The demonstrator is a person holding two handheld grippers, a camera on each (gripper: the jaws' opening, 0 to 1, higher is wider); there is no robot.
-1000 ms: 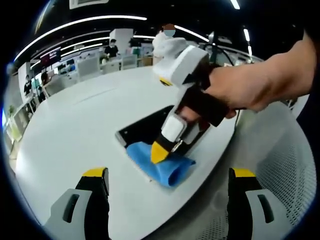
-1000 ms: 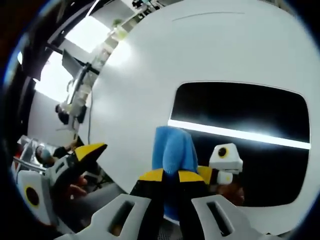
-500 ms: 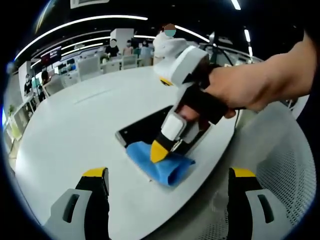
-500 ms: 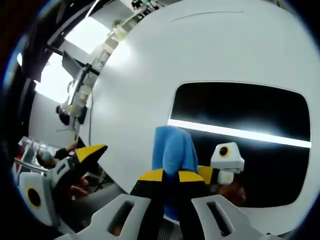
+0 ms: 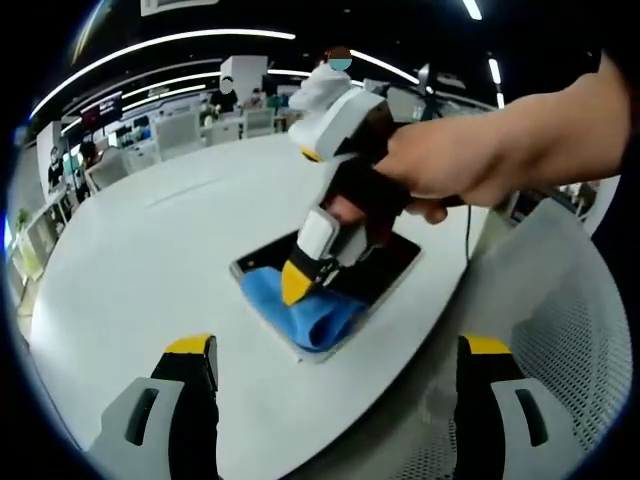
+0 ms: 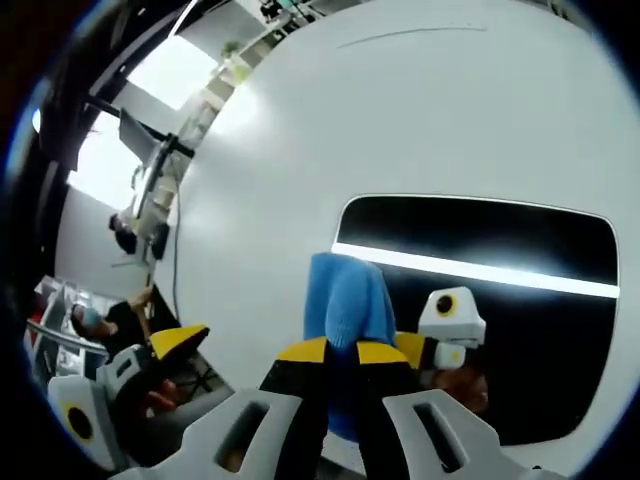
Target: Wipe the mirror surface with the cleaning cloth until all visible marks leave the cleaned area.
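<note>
One gripper does the work — the right gripper point(image 6: 340, 352), clenched on the blue cleaning cloth point(image 6: 345, 300), presses it onto the mirror's point(image 6: 500, 250) lower-left corner; unwiped glass stretches rightward. Left gripper point(image 5: 335, 350) hangs released, low in frame.

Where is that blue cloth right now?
The blue cloth is pinched in the right claw and pressed onto the near end of the dark mirror, which lies flat on the white table.
</note>
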